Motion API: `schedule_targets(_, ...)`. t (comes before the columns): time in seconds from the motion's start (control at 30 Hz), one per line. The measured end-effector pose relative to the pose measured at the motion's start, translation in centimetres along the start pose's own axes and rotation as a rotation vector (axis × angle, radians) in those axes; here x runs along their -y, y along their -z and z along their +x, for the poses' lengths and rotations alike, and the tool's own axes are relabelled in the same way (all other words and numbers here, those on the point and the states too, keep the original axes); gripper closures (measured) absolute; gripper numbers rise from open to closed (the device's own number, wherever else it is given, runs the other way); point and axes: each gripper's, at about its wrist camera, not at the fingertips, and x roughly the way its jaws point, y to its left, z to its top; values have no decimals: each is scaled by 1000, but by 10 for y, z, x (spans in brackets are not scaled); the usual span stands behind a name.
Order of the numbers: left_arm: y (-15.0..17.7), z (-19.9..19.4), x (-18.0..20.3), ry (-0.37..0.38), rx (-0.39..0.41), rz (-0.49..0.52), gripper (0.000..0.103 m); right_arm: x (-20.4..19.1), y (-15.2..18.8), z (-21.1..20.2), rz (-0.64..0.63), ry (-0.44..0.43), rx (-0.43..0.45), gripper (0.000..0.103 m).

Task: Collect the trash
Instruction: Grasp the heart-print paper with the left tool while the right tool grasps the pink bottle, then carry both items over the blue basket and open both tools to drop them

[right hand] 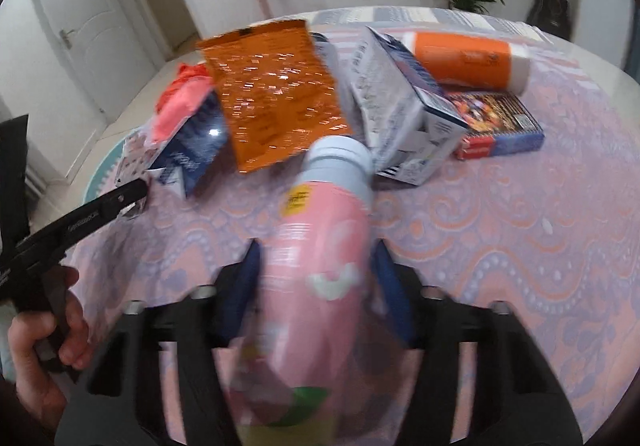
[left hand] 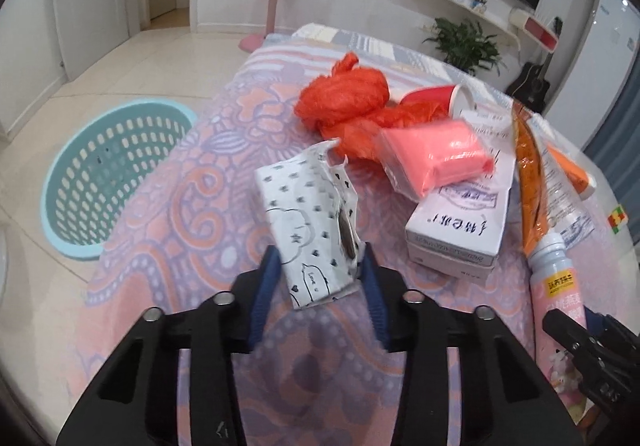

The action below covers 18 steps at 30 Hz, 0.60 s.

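Observation:
My left gripper (left hand: 320, 266) is shut on a torn white wrapper with black dots (left hand: 308, 213), held over the patterned tablecloth (left hand: 208, 213). My right gripper (right hand: 316, 266) is shut on a pink bottle with a pale cap (right hand: 324, 238); the bottle also shows in the left wrist view (left hand: 556, 294). More trash lies on the table: an orange net bag (left hand: 344, 93), a red paper cup (left hand: 436, 95), a pink pack (left hand: 436, 153), a white box (left hand: 460, 221), an orange foil pouch (right hand: 276, 89), a torn carton (right hand: 400, 105) and an orange tube (right hand: 468, 59).
A teal perforated basket (left hand: 116, 173) stands on the floor left of the table. A dark printed box (right hand: 496, 121) lies at the right of the table. A small colour cube (left hand: 618, 217) sits near the right edge. A coat stand, door and plant are behind.

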Motion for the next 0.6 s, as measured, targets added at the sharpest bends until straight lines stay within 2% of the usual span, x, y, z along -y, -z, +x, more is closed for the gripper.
schedule_targets(0.07, -1, -4, -5, 16, 12, -5, 86, -6, 1, -1, -27, 15, 4, 55)
schedule_targets(0.17, -1, -8, -16, 52, 19, -29, 92, -11, 0, -6, -46, 1, 22, 55)
schedule_targets(0.4, -6, -33, -47, 132, 85, -102, 94, -37, 0, -38, -148, -76, 134, 56)
schedule_targets(0.6, -20, -70, -67, 179, 167, -156, 94, -74, -37, -59, -209, -158, 203, 56)
